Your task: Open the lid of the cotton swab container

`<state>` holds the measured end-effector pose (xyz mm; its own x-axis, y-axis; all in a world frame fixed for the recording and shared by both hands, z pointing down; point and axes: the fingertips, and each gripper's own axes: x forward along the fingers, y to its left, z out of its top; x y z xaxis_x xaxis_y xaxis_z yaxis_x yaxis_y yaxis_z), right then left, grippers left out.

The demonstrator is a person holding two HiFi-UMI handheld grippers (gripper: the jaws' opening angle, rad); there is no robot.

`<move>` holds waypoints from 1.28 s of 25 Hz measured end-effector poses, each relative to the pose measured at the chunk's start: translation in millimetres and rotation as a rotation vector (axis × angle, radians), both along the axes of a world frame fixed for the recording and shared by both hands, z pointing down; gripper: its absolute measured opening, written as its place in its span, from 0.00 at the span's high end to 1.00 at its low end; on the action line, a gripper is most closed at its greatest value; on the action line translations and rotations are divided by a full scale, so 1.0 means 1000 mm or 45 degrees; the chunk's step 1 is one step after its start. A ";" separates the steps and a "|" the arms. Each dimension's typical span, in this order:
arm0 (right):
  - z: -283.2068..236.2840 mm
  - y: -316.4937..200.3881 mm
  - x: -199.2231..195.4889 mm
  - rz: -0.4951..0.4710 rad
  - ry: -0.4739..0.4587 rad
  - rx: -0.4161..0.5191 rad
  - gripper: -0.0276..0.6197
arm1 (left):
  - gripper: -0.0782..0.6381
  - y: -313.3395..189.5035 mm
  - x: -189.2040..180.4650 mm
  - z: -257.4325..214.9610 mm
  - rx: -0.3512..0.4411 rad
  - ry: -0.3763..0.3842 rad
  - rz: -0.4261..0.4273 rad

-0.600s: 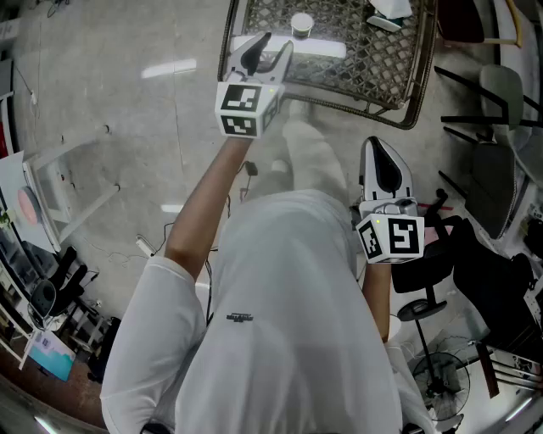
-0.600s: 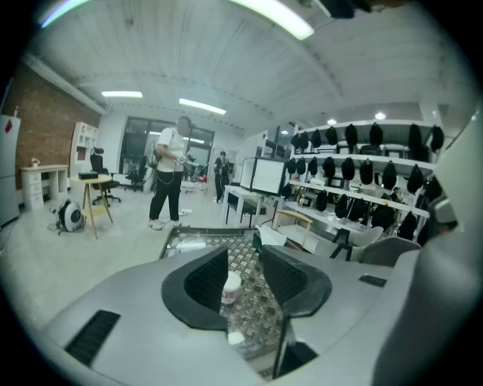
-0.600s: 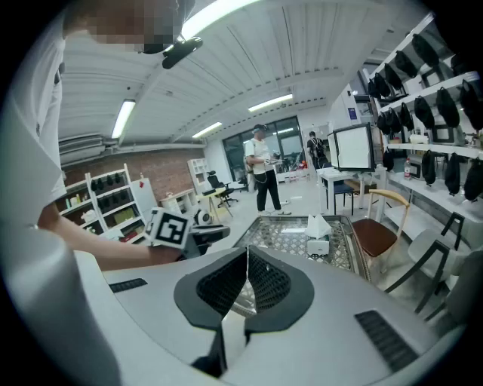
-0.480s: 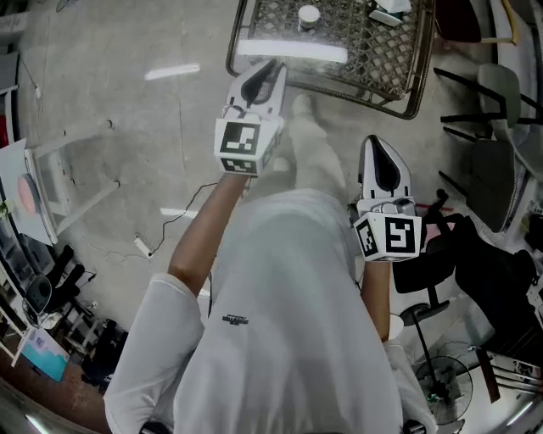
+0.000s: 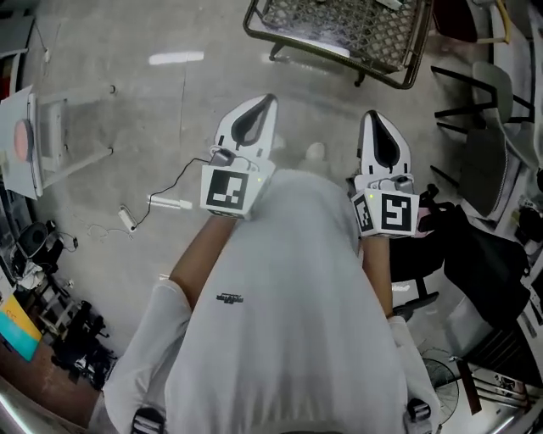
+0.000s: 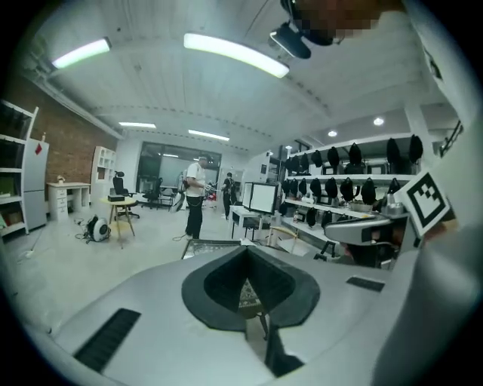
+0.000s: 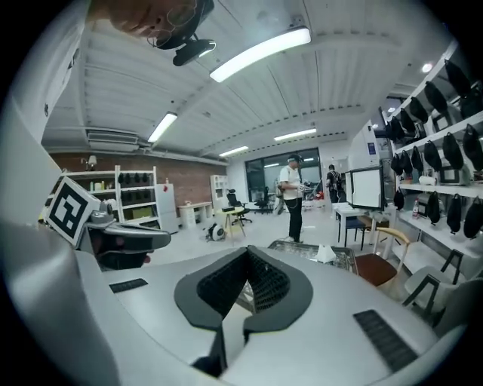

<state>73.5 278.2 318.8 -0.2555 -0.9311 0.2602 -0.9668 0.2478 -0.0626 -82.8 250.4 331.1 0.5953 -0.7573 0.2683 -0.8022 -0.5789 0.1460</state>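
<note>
- White plastic left gripper (image 5: 265, 103): jaws pressed together, nothing between them, held near the chest.
- Same for right gripper (image 5: 374, 119): closed and empty, beside the left.
- Wire-mesh bench (image 5: 331, 21) ahead, well apart from both; cotton swab container not made out on it.

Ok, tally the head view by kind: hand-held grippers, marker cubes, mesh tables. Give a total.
Hand-held grippers: 2, left hand-held gripper and right hand-held gripper, both shut, empty.
Marker cubes: 2, left marker cube and right marker cube.
Mesh table: 1
Total: 5
</note>
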 end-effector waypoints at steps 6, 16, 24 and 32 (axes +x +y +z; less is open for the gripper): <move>-0.012 0.031 0.034 0.029 -0.082 0.027 0.96 | 0.89 0.036 0.022 -0.013 0.010 -0.024 -0.031; -0.016 0.057 0.081 -0.011 -0.147 0.069 0.96 | 0.89 0.064 0.057 -0.025 0.014 -0.059 -0.116; -0.017 0.046 0.096 -0.065 -0.170 0.089 0.96 | 0.89 0.064 0.085 -0.019 0.011 -0.027 -0.115; -0.022 -0.003 0.094 -0.098 -0.281 0.142 0.96 | 0.89 0.018 0.081 -0.012 -0.005 -0.004 -0.134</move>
